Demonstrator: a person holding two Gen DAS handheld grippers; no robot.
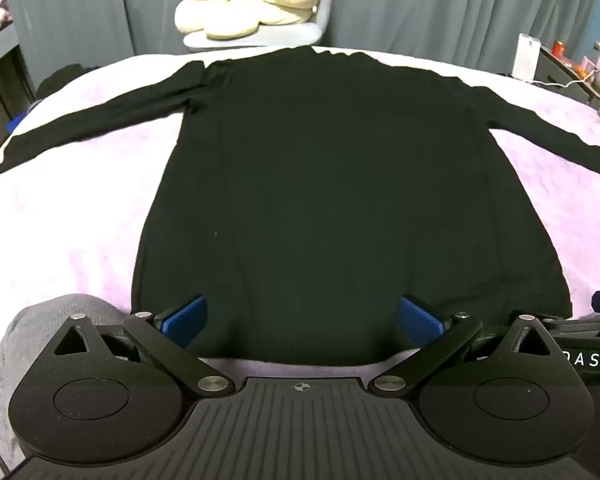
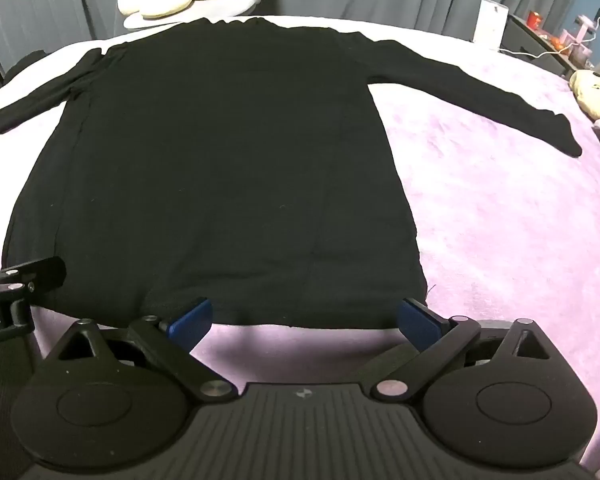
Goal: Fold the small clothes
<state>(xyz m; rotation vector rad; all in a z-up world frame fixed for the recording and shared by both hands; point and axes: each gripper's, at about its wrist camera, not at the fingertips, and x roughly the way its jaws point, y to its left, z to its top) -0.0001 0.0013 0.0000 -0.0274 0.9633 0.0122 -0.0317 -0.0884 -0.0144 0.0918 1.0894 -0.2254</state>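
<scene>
Black shirt (image 1: 340, 184) flat on purple blanket (image 1: 80, 220), sleeves spread; we see no fold yet. Left gripper (image 1: 302, 322), right gripper (image 2: 304, 320) lower centre, fingers wide, empty.

Each handheld tool is matte black plastic: a ribbed central housing with a small crosshair mark, flanked by two round discs with raised circular caps. Flat black link bars pivot on silver rivets and carry blue, finely textured fingers (image 1: 186, 320). Triangular cut-outs sit in the outer brackets, each topped by a silver screw. The left gripper (image 1: 302, 320) and right gripper (image 2: 302, 320) look alike. White lettering shows on the neighbouring tool's side. A grey fabric-covered knee (image 1: 40, 328) sits at lower left.
</scene>
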